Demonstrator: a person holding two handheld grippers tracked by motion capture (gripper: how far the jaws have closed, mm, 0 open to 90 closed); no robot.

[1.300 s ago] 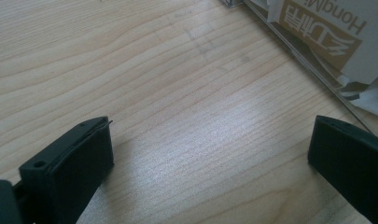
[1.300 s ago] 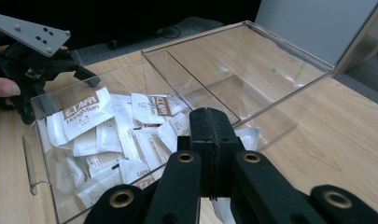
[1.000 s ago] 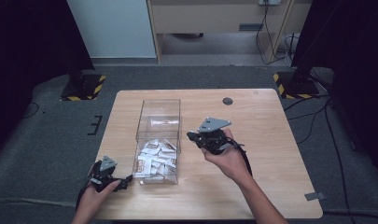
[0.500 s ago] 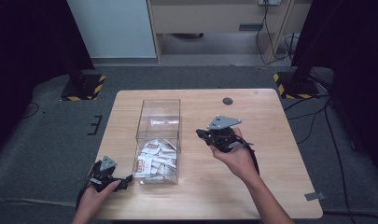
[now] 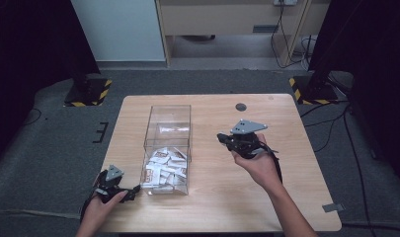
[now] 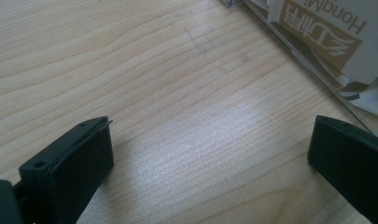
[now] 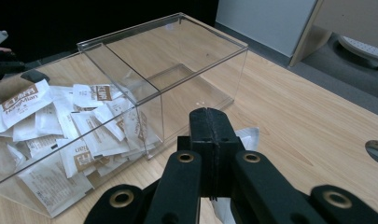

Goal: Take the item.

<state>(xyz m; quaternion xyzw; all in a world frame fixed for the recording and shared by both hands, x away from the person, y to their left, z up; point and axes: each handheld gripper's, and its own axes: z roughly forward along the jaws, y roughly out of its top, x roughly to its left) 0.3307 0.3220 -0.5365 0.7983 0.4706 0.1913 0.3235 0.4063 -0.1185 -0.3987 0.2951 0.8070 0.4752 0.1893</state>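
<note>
Beside the clear box [image 5: 168, 148] on the table [image 5: 286, 197], right gripper [image 7: 210, 122] jaws pinch a white sachet [image 7: 245, 137]. Left gripper [image 6: 210, 154] jaws gape wide, empty

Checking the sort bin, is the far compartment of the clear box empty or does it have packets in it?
Empty. The far compartment of the clear box shows only bare bottom, while the white packets all lie in the near one.

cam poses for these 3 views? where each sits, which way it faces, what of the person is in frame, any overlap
High view: above the person's side, facing forward and down on the table; both forearms, left gripper, right gripper.
Left gripper view: low over the tabletop, open jaws, clear box wall ahead.
Right gripper view: along shut jaws pinching a white packet, facing the box.
Shared: box, packets, table.
</note>
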